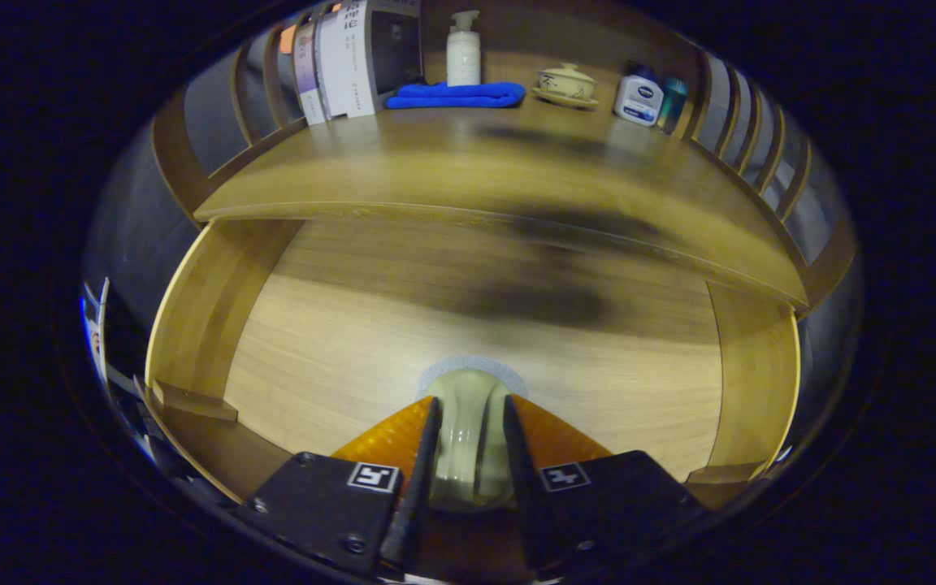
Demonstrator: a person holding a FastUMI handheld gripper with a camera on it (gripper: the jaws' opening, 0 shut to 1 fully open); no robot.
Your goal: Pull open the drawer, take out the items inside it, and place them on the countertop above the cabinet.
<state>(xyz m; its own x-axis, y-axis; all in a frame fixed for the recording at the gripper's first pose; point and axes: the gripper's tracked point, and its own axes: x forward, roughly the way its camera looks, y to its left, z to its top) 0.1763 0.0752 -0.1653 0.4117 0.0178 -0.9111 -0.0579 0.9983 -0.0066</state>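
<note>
The wooden drawer (208, 317) stands pulled open below me, and its light wood floor spreads out beyond my fingers. My gripper (470, 404) is shut on a pale green rounded item (468, 443) whose grey-white round end pokes out just past the fingertips. It sits low over the drawer's near part; I cannot tell if it touches the floor. The cabinet's countertop (476, 175) runs across above the drawer, with a dark shadow on it.
At the back of the countertop stand several books (346, 61), a folded blue cloth (456, 95), a white pump bottle (463, 50), a lidded tea bowl on a saucer (567, 84), a white lotion bottle (639, 99) and a teal bottle (673, 101). Slatted wooden rails close both sides.
</note>
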